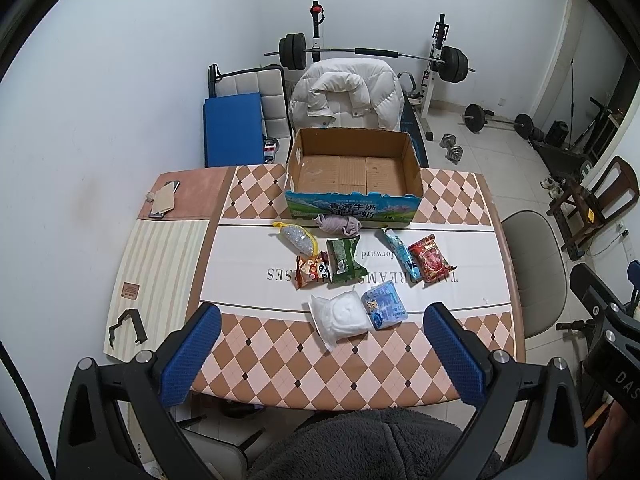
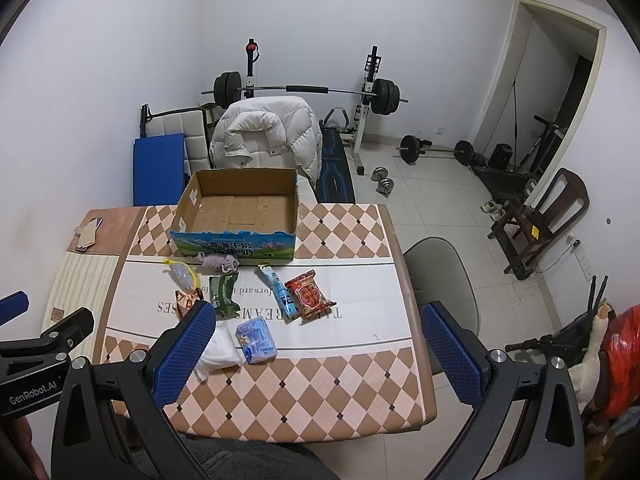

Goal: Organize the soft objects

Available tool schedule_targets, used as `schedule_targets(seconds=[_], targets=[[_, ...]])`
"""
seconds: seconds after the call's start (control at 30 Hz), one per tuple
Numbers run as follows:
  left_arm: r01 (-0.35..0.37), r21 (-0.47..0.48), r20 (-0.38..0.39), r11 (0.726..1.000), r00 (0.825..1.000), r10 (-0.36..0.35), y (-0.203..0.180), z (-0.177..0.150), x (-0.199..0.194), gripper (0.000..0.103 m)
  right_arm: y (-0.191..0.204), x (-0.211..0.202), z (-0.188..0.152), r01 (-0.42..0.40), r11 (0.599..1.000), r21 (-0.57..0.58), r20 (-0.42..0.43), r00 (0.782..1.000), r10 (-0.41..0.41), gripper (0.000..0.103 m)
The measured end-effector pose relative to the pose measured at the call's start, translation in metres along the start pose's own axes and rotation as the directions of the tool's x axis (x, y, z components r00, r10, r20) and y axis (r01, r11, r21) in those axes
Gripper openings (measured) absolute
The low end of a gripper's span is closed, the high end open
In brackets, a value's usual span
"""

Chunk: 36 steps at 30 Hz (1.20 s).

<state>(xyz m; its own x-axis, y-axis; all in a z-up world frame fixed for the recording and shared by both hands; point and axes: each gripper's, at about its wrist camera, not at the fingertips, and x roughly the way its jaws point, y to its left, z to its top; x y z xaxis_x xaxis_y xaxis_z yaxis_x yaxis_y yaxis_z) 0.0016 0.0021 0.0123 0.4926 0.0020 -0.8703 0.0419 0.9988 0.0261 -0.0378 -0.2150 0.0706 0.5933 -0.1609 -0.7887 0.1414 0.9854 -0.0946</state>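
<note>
at the near edge of the table (image 1: 460, 200) with its diamond-patterned cloth, both sets of tongs hang above the surface, nothing between them. the left tongs (image 1: 322, 352) are spread wide, blue textured pads (image 1: 192, 352) well apart, and the right tongs (image 2: 320, 354) are spread just as wide and carry nothing.

at the far side of the table stands the open brown cardboard box with the blue and green printed front (image 1: 354, 174), its inside bare. just in front of it lies the small grey-lilac soft toy (image 1: 339, 225), close against the box's front wall. to its left is the clear beaded pouch with yellow trim (image 1: 296, 239). below that come the orange panda-print snack packet (image 1: 313, 271) and the green packet (image 1: 344, 260), side by side and touching. over to the right, the slim light-blue packet (image 1: 401, 253) lies beside the red square packet (image 1: 432, 259). nearest the tongs, the white padded bundle in clear wrap (image 1: 340, 317) sits against the pale blue tissue pack (image 1: 385, 305).

in the right wrist view, the left pad of the right tongs hides part of the white bundle and the orange packet.
</note>
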Motion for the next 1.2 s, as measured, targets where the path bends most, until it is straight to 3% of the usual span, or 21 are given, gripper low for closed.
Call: schedule_targets(seconds=[0.77,0.9,1.07,1.2], targets=[[0.0,0.002,0.001,1.0,1.0,0.0,0.0,-0.002,0.0,0.103,0.0,-0.002,0.01,-0.004,1.0,0.004,0.002,1.0,0.004,0.103],[0.015,-0.007,-0.026,1.0,1.0,-0.015,0.004,0.012,0.002,0.103,0.004,0.002,0.017,-0.009,1.0,0.007,-0.007,1.0,0.009,0.103],[0.003,-0.024,-0.09,1.0,0.996,-0.006,0.013,0.025,0.039,0.103,0.013,0.038,0.023,-0.02,1.0,0.01,-0.057,0.998,0.02,0.103],[-0.018,-0.046,-0.224,0.999,0.975,0.008,0.026,0.023,0.115,0.103,0.024,0.116,0.002,-0.024,0.999,-0.035,-0.158,0.987,0.018,0.103]])
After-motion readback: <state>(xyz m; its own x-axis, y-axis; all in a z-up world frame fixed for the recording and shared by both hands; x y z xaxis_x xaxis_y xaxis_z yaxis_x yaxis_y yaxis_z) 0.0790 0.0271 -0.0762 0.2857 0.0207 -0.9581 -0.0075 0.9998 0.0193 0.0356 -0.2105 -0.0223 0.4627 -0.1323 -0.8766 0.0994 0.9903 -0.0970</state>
